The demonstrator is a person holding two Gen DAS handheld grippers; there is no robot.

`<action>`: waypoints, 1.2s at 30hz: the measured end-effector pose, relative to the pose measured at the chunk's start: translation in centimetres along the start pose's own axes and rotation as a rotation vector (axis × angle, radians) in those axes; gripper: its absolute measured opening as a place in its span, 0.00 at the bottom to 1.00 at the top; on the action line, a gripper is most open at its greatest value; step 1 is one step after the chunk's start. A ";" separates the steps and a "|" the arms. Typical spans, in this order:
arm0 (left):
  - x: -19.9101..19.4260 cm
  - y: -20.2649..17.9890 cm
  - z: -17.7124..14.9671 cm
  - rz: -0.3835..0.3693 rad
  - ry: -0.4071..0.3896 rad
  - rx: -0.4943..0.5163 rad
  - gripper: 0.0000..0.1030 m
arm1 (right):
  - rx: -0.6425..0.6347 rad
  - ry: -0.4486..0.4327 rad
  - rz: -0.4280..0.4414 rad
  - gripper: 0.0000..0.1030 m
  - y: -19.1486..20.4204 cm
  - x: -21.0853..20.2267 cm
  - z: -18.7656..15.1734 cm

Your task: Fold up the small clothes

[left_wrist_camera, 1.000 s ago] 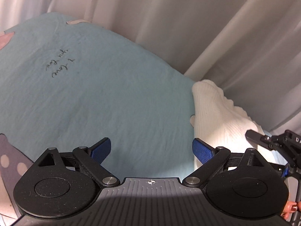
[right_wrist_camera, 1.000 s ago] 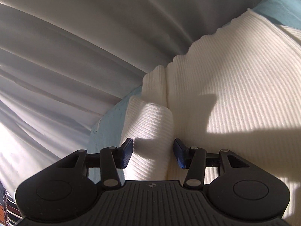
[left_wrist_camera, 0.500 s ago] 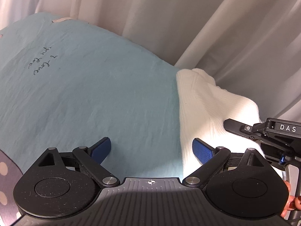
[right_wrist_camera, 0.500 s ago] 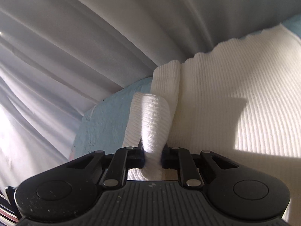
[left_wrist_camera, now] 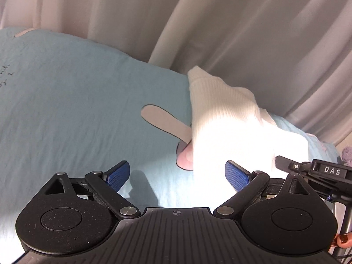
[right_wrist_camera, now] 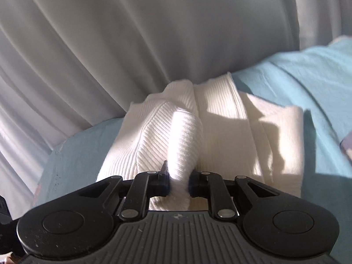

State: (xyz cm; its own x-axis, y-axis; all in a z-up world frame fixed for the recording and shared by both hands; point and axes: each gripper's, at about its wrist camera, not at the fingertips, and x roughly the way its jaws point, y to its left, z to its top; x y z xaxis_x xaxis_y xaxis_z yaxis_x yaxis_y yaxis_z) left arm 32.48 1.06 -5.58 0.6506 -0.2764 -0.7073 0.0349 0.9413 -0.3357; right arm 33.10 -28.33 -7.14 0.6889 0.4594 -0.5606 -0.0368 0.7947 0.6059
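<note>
Right tool (right_wrist_camera: 178, 181) now clenched on a garment (right_wrist_camera: 184, 136) fold, jaws easing slightly; a second ago apart. Left tool (left_wrist_camera: 177, 175) released, shifted nearer garment (left_wrist_camera: 222, 118) over sheet (left_wrist_camera: 77, 101).

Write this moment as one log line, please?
task: fold small clothes | right gripper: pinching a fold of the white garment, jaws opening slightly | left gripper: open, empty | surface: blue sheet
</note>
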 end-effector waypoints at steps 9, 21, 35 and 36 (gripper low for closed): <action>0.3 -0.7 -0.4 0.027 0.007 0.028 0.94 | 0.229 0.056 0.238 0.46 -1.2 3.4 0.7; -1.5 -2.7 0.3 0.086 0.009 0.099 0.95 | -0.420 -0.165 -0.246 0.13 7.8 -0.4 1.3; -1.9 -5.2 -1.8 0.036 0.032 0.210 0.95 | -0.197 -0.211 -0.353 0.32 0.2 -4.4 1.4; -2.1 -5.2 -2.0 0.033 0.028 0.217 0.94 | -0.150 -0.211 -0.336 0.35 -0.5 -5.5 1.2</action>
State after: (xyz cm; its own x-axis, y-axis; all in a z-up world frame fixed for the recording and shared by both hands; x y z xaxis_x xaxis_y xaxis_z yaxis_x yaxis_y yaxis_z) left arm 29.45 -3.62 -3.56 0.6329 -0.2467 -0.7338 0.1784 0.9688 -0.1718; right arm 30.22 -31.72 -3.64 0.8134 0.0862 -0.5753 0.1206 0.9425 0.3117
